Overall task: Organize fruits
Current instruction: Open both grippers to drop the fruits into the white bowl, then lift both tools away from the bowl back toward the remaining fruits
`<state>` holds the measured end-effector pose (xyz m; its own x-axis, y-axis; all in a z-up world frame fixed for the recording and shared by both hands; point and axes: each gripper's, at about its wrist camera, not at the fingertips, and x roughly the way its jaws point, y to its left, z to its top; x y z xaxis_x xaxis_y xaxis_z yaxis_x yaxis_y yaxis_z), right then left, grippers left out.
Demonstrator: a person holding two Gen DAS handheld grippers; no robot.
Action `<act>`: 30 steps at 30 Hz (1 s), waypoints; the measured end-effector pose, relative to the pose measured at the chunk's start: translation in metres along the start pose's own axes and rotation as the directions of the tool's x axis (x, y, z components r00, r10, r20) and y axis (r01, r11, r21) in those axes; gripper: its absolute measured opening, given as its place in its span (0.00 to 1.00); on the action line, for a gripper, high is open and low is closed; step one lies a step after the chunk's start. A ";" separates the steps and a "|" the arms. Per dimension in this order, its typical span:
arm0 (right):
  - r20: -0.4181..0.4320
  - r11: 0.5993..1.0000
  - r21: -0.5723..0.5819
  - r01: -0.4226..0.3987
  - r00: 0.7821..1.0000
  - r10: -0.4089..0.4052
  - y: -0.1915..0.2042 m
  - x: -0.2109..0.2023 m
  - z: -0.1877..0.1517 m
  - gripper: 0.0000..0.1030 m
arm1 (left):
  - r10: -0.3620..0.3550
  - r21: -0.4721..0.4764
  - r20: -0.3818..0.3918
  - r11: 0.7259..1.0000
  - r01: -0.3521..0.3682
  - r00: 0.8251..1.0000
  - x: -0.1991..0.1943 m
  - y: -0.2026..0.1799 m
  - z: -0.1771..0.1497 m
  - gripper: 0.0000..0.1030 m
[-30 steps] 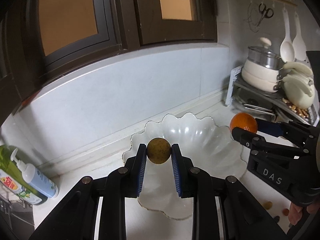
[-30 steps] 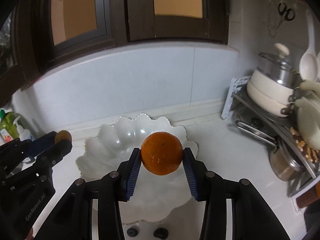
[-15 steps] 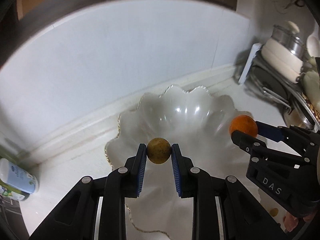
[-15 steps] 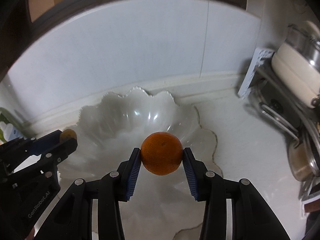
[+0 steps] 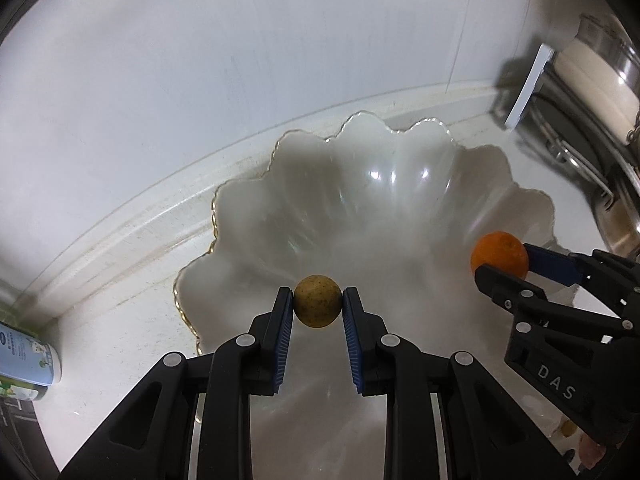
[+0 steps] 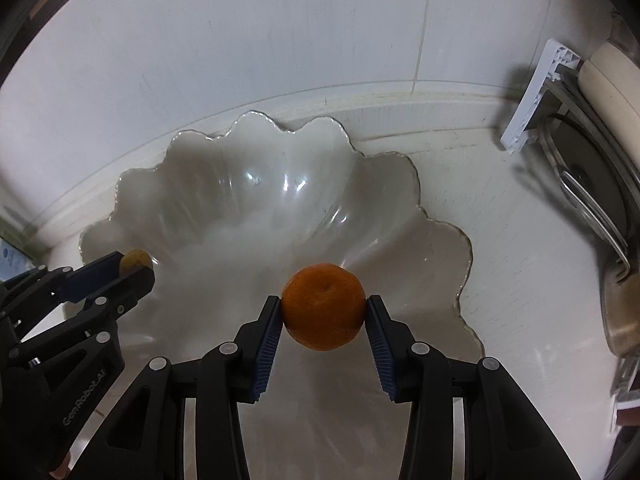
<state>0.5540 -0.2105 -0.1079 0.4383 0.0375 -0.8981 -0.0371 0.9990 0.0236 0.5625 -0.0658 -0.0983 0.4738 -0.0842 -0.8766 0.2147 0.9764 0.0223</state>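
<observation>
Two fruits held over the white bowl

Much at the right edge is blurred and cut off: a pot (image 5: 592,68) on a rack (image 6: 532,96). A bottle (image 5: 28,356) at far left is half out of frame. The scalloped bowl (image 5: 248,216) on the tabletop (image 6: 520,240) holds nothing visible. The left gripper (image 5: 318,307) clamps its fingers on a small speckled brown fruit (image 5: 318,306) above the bowl's near left; the right gripper (image 6: 324,307) grips an orange (image 6: 323,312) above its near right.

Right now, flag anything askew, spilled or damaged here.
Nothing stands out. The scalloped bowl sits level and intact; the left claw holds a brown fruit, the right claw an orange.
</observation>
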 end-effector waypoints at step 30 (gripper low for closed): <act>0.184 1.000 0.013 0.022 0.983 -0.024 -0.005 -0.091 -0.028 0.49 | 0.034 0.025 0.183 0.999 -0.039 0.983 -0.095 -0.001 -0.022 0.63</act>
<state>0.4891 -0.2195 -0.0384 0.5971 0.0173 -0.8020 -0.0160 0.9998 0.0097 0.4980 -0.0544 -0.0255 0.6292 -0.0861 -0.7725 0.2173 0.9737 0.0685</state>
